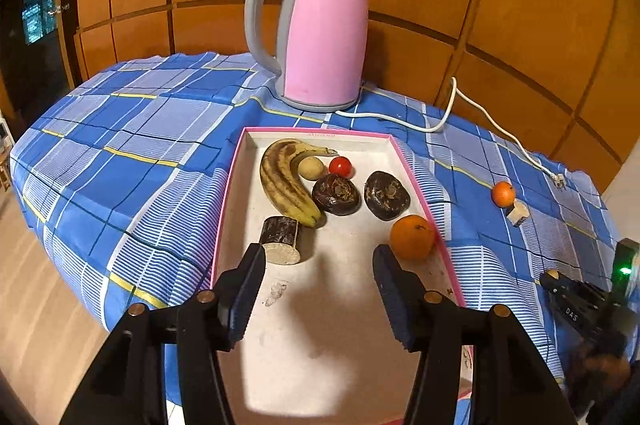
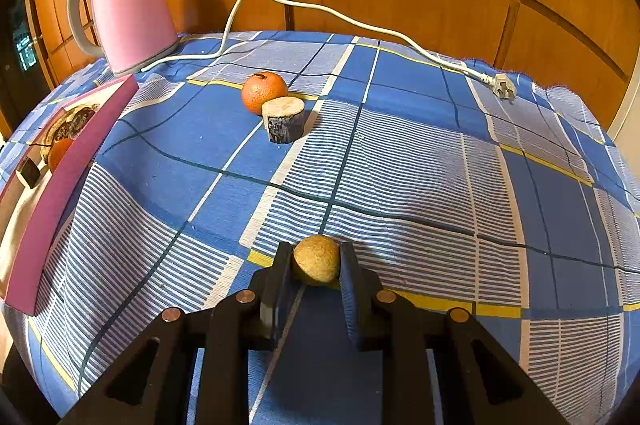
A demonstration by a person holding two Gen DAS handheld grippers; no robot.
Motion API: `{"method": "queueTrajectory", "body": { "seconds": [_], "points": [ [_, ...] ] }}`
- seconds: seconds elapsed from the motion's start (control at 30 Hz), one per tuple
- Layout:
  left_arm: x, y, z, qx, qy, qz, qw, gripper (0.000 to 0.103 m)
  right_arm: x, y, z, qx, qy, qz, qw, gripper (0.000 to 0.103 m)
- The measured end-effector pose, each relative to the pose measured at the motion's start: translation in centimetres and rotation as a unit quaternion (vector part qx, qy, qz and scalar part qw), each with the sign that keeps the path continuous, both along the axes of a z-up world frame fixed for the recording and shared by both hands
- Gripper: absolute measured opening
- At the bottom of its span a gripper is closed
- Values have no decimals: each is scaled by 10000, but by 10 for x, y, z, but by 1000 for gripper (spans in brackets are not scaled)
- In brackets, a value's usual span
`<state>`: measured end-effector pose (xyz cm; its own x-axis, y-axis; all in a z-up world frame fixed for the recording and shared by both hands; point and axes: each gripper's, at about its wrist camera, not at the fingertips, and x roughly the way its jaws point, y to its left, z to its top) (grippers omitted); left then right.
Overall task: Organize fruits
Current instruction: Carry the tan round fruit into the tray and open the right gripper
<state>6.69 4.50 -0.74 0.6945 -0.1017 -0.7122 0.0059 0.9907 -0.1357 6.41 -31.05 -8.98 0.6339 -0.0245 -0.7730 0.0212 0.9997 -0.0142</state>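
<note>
A pink-rimmed tray [image 1: 232, 185] holds a banana [image 1: 282, 181], a small tan round fruit [image 1: 311, 167], a cherry tomato [image 1: 340, 167], two dark water chestnuts [image 1: 335, 194], an orange [image 1: 412, 237] and a sugarcane piece [image 1: 280, 239]. My left gripper [image 1: 320, 261] is open and empty above the tray's near part. My right gripper [image 2: 316, 265] is shut on a tan round fruit [image 2: 316, 259] just above the cloth. Another orange [image 2: 264, 92] and a sugarcane piece [image 2: 283, 119] lie on the cloth, outside the tray; they also show in the left wrist view [image 1: 503, 193].
A pink electric kettle [image 1: 320, 33] stands behind the tray, its white cord [image 2: 360, 21] and plug [image 2: 504, 87] trailing over the blue checked tablecloth [image 2: 400, 165]. The tray's pink side wall [image 2: 68, 177] is at my right gripper's left. Wooden panels stand behind.
</note>
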Motion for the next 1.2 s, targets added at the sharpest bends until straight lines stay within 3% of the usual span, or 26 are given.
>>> {"method": "queueTrajectory", "body": {
  "seconds": [0.3,0.6,0.83,1.0,1.2],
  "points": [
    [-4,11,-4,-109,112,99,9998,57,3,18,18,-67,266,181,9995,23],
    [-10,30,-12,-182,147,290,9993,57,-1,93,61,278,-37,1451,9890,23],
    [-13,46,-15,-245,174,505,9983,57,15,157,63,725,320,2282,9704,23],
    [-13,52,-17,-309,185,567,9977,57,27,209,55,515,516,2780,9578,23],
    [-12,58,-21,-368,239,649,9969,57,48,242,52,403,453,2855,9565,23]
  ]
}}
